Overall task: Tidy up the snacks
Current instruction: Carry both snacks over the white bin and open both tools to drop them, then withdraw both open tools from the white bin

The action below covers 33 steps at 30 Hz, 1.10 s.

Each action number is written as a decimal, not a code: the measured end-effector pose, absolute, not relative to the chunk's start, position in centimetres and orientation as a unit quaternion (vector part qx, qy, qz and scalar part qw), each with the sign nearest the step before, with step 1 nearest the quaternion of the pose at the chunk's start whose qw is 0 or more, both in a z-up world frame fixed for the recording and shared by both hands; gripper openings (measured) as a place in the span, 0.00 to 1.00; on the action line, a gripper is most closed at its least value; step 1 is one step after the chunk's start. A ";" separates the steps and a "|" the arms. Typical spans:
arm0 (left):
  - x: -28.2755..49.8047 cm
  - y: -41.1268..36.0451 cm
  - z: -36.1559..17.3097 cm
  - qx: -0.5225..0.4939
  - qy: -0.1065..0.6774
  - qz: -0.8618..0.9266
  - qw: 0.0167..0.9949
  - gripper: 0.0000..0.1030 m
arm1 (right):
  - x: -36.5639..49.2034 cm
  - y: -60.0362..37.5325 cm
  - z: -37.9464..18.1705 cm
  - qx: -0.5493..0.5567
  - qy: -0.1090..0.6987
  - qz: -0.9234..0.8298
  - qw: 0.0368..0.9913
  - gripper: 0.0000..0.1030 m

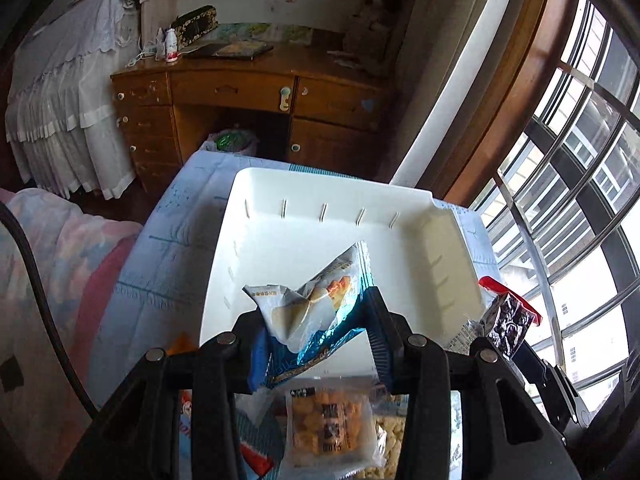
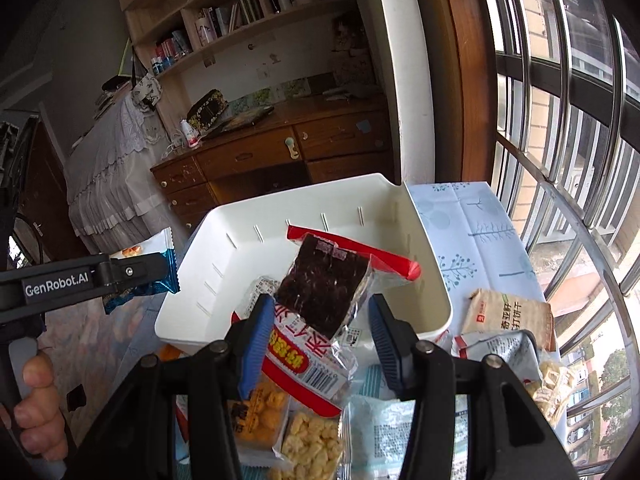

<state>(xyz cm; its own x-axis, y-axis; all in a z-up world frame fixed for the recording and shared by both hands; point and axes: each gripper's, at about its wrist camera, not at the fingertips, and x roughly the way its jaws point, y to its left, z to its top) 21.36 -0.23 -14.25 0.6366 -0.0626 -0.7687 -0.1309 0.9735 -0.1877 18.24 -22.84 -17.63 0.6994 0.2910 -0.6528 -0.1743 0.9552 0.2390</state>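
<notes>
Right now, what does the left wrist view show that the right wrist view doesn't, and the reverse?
Left wrist only: the pink floral blanket.

Right wrist only: a hand on the left gripper's handle, the beige cracker packet, the bookshelves.

Both: the empty white plastic bin, the left gripper shut on the blue-and-white snack packet, the right gripper shut on the red-edged dark snack packet.

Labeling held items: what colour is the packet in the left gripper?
White with blue foil edges; the packet shows best in the left wrist view.
</notes>
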 end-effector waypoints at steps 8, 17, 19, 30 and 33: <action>23.9 0.8 -15.3 -0.107 0.408 -0.005 0.907 0.40 | 20.7 -22.1 -17.1 0.081 0.337 0.097 0.933 0.48; 24.5 -0.4 -15.8 -0.068 0.426 -0.012 0.902 0.80 | 22.3 -22.2 -18.1 0.105 0.363 0.102 0.920 0.60; 24.3 -0.5 -15.7 -0.071 0.428 -0.012 0.901 0.80 | 22.4 -22.3 -18.1 0.106 0.364 0.107 0.919 0.69; 20.9 -0.6 -15.2 -0.089 0.425 0.040 0.900 0.80 | 21.0 -23.8 -17.3 0.104 0.365 0.151 0.913 0.71; 19.4 -0.5 -15.2 -0.100 0.423 0.064 0.898 0.80 | 20.1 -24.3 -17.2 0.099 0.368 0.168 0.909 0.71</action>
<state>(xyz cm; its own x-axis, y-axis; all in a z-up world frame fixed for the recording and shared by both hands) 19.43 -0.50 -15.23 0.6333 0.0299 -0.7734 -0.1992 0.9719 -0.1256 20.13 -24.33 -17.16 0.6733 0.3773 -0.6359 -0.2321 0.9244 0.3027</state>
